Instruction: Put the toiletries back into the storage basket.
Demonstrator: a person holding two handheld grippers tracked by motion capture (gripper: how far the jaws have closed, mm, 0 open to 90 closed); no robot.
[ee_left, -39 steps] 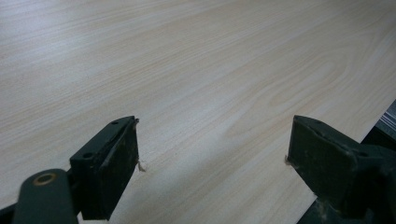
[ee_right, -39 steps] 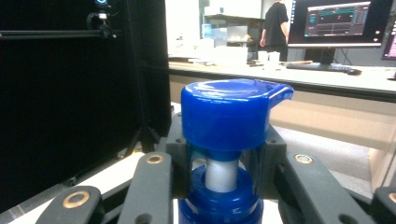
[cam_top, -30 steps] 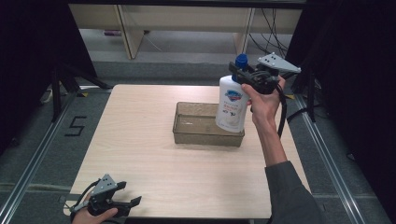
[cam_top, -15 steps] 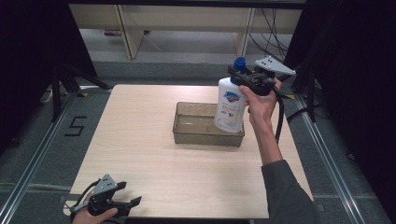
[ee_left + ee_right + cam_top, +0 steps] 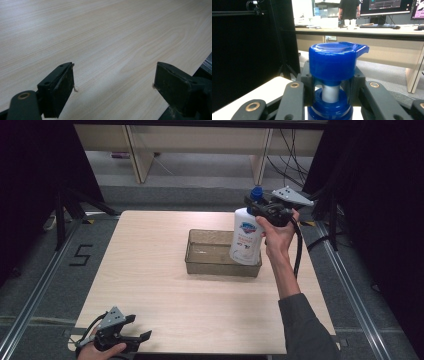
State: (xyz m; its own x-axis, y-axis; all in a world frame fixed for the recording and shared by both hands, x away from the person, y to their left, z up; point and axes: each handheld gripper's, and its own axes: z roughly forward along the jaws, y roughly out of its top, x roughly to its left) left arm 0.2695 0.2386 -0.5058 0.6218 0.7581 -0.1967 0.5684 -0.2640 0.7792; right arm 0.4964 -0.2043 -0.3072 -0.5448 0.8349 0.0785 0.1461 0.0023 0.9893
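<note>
The right hand-held gripper (image 5: 261, 210) is pinching the neck of a white soap bottle (image 5: 246, 237), just under its blue pump cap (image 5: 335, 60), so the bottle is hanging upright from the jaws. Holding it by the neck is keeping the body free to go down base first. The bottle is hovering at the right end of a clear plastic tray (image 5: 200, 265), its base at about rim height, which suggests it is being set inside. The tray is sitting on the far right part of the wooden worktop (image 5: 150, 270). The left hand-held gripper (image 5: 136, 332) is resting at the near left corner, jaws spread and holding nothing. There are one bottle, one tray and two grippers.
</note>
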